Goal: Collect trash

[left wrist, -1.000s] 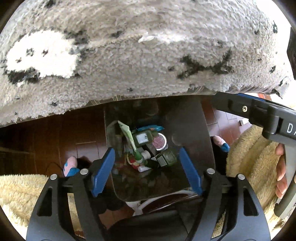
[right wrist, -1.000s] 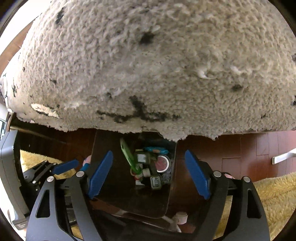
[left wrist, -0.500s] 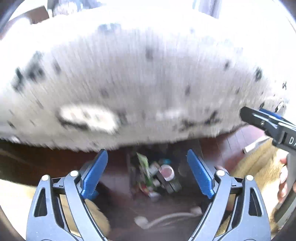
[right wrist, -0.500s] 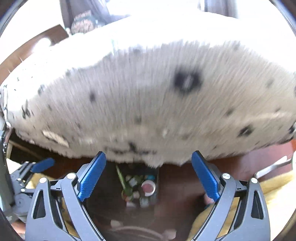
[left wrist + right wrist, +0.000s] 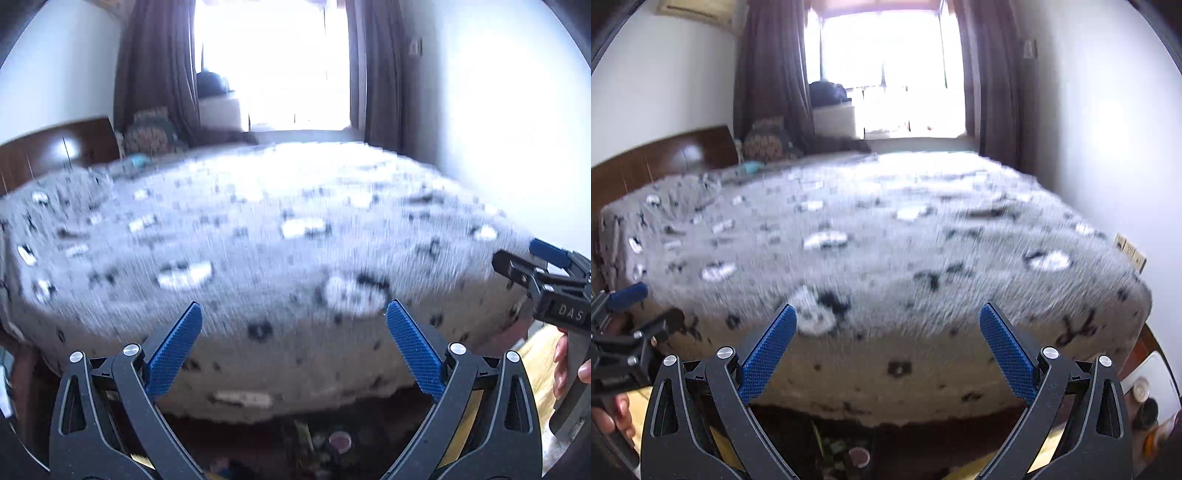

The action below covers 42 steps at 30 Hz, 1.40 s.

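Both views look out over a bed, with the trash low at the bottom edge. The trash [image 5: 334,441] is a dark heap with a green wrapper and a pink round lid, on the floor below the bed's edge; it shows again in the right wrist view [image 5: 857,456]. My left gripper [image 5: 293,306] is well above it, its jaws opening with nothing between the blue pads [image 5: 173,350]. My right gripper [image 5: 886,308] is the same, jaws opening and empty. Each gripper shows in the other's view: the right gripper [image 5: 524,258] at the right edge, the left gripper [image 5: 652,306] at the left edge.
A bed with a grey speckled fuzzy blanket [image 5: 277,240] fills the middle, a dark wooden headboard [image 5: 665,158] to its left. Behind are brown curtains [image 5: 772,74] and a bright window. A small white table with cups [image 5: 1145,387] stands at the right. Yellow fluffy fabric [image 5: 535,347] lies near the floor.
Both grippers have risen from just above the trash and tilted up, so the whole bed and window now show. Both pairs of jaws have spread wider. The trash has dropped to the bottom edge.
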### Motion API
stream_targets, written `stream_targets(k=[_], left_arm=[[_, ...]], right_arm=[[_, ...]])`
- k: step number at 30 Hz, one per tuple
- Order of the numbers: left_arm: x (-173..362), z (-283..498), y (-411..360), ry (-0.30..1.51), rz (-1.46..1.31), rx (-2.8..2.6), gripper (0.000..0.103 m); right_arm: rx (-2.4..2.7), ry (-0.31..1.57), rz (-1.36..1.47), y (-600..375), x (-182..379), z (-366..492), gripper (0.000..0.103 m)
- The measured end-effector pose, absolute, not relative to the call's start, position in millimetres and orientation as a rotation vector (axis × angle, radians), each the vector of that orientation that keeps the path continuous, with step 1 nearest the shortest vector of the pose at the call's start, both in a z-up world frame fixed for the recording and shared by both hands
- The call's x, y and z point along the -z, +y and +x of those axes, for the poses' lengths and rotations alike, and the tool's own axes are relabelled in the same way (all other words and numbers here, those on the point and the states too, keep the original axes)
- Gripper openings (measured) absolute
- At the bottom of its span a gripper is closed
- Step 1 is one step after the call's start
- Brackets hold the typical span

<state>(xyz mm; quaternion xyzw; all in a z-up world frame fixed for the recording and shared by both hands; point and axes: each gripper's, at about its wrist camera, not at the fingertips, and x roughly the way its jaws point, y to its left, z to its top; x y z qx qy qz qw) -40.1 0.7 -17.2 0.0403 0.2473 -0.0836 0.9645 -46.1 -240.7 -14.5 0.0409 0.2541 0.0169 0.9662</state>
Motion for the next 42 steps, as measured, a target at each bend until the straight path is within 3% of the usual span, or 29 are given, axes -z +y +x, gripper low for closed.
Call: stream_targets(k=[11, 42], left_arm=[[-38.9, -68.9, -2.3, 0.339, 0.051, 0.159, 0.095], [-42.3, -80.8, 7.8, 0.302, 0.014, 0.173, 0.095]], right_arm=[[0.058, 0.340, 0.051, -240.1, -46.5, -80.6, 0.100], [0.037, 0.324, 0.033, -223.1, -49.9, -90.8, 0.100]])
